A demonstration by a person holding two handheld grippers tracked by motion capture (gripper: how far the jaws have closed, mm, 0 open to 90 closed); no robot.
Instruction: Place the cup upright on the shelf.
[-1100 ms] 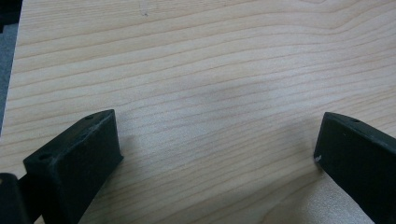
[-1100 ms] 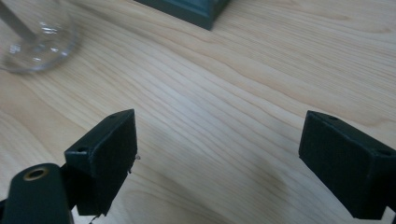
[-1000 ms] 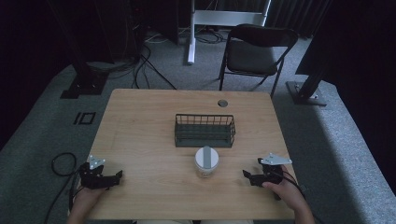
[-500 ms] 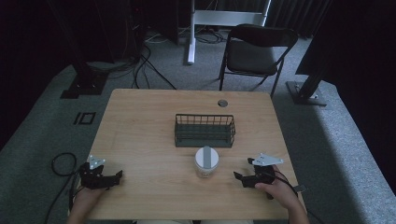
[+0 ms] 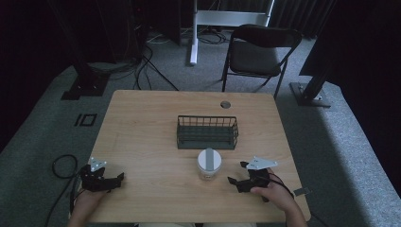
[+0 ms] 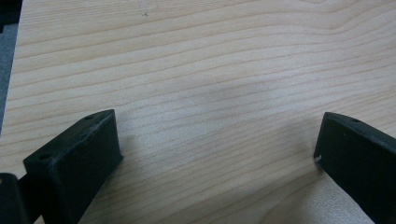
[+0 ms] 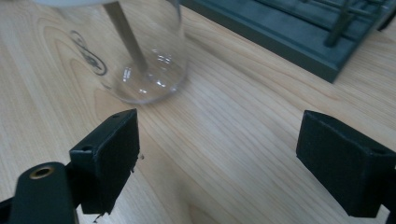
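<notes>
Nearest the person, the left tool (image 5: pixel 101 177) sits low at the front left corner of the light wooden counter (image 5: pixel 151 127), a hand (image 5: pixel 87 198) wrapped round its back, and in the left gripper view its two black jaws stand wide apart with bare wood grain between them, holding nothing. Over on the other side the right tool (image 5: pixel 246 177) is at the front right, gripped by the right hand (image 5: pixel 272 191), grey three-cornered plate on top; its jaws are spread wide too, nothing between them, pointing toward the middle of the counter. Just beyond it, and apart from it, stands a clear glass jar with a pale lid (image 5: pixel 208 163); the right gripper view looks across open wood to the jar's rounded base (image 7: pixel 149 70), where a thin straight rod or handle leans inside the glass and a small dark curly mark sits on its side, too small to read. Just behind the jar is a dark green wire basket with a solid base (image 5: pixel 207 132), near the centre of the counter, close to the jar though whether they touch cannot be told. Farther back, a round grommet hole (image 5: pixel 225 104) near the far edge. Beyond the counter, a black folding chair (image 5: pixel 257 52) stands on grey carpet (image 5: pixel 340 142).
</notes>
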